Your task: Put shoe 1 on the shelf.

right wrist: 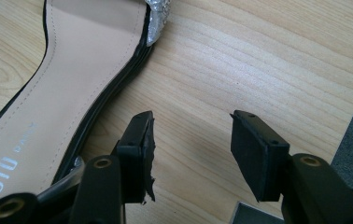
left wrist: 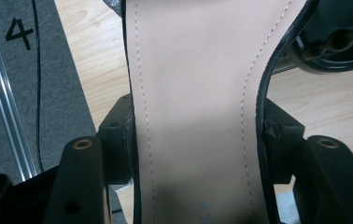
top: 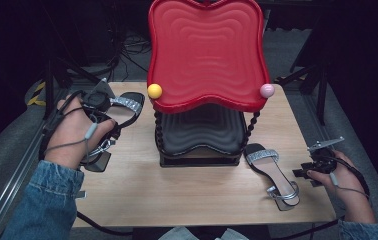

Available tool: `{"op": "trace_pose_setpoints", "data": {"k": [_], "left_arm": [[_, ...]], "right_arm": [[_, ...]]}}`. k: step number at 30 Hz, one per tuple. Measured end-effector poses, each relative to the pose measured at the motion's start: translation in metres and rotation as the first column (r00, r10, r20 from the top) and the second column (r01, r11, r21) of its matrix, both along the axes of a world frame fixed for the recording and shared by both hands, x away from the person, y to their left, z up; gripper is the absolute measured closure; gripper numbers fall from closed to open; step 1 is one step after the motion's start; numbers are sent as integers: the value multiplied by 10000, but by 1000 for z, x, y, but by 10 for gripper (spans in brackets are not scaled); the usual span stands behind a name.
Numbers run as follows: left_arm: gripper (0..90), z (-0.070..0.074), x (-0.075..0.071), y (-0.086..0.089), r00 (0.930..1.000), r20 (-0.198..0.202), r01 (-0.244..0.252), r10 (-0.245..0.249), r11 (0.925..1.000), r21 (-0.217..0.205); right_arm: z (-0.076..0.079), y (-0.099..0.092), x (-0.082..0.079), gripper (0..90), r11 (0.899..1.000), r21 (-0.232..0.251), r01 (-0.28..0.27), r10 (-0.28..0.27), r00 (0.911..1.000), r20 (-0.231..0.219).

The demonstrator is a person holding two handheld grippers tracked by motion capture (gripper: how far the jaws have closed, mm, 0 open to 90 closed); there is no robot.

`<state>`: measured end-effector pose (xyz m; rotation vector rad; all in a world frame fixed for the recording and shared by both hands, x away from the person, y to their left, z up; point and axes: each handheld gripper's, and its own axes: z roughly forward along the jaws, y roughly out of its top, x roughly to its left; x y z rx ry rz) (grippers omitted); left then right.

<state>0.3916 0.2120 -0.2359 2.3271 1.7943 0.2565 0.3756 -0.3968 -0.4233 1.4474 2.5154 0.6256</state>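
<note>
A "4" on the grey floor mat (left wrist: 48,70); perhaps "USTO" (cut off) on the sandal insole (right wrist: 34,121)

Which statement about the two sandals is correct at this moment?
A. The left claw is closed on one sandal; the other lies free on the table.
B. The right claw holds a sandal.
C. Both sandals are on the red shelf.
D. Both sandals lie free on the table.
A: the left claw presses both sides of a sandal, while the other sandal lies on the table beside the open right claw.
</note>
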Motion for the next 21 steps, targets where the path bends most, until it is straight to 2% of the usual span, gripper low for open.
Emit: {"op": "trace_pose_setpoints", "data": {"k": [11, 17, 21], "left_arm": [[419, 47, -1, -1, 9985, 537, -138, 124, 9995, 267], [419, 72, -4, -2, 9976, 693, -81, 73, 9999, 116], [419, 88, -7, -3, 9965, 838, -83, 69, 9998, 161]], "right_arm": [[0, 1, 0, 502, 10000, 88, 3, -2, 10000, -62], [-1, 1, -1, 502, 9999, 137, -50, 51, 10000, -54], [0, 2, -2, 502, 9998, 196, -63, 63, 10000, -25]]}}
